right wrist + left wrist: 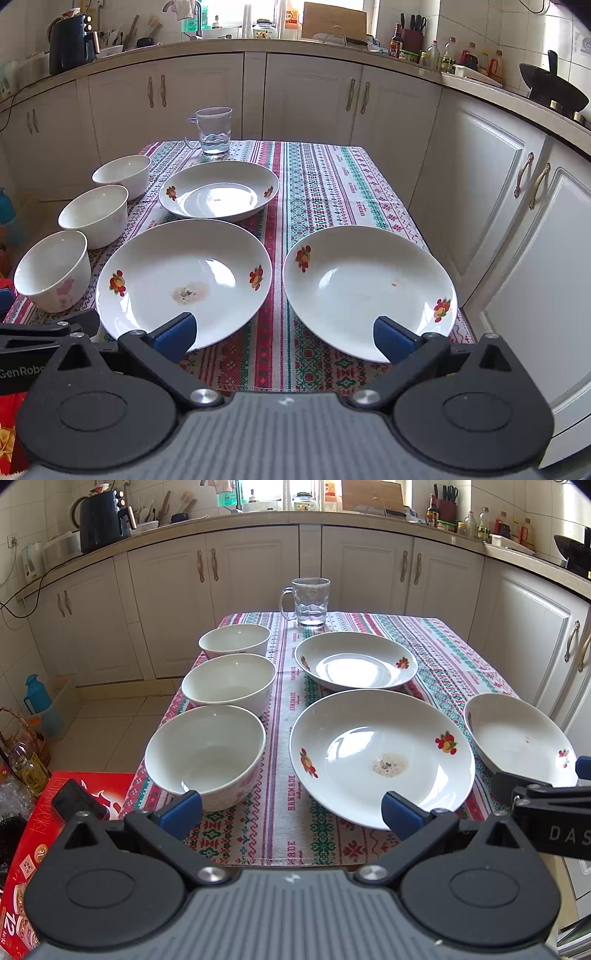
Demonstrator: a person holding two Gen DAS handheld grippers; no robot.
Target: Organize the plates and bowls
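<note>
Both grippers, left and right, are held wide apart and empty at the near table edge. Three plates and, beyond, three bowls lie apparently unstacked; sorting is judged unstarted.

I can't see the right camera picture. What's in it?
Three white flowered plates and three white bowls sit on a patterned tablecloth, with a glass mug behind. The open right gripper hovers at the near edge.
</note>
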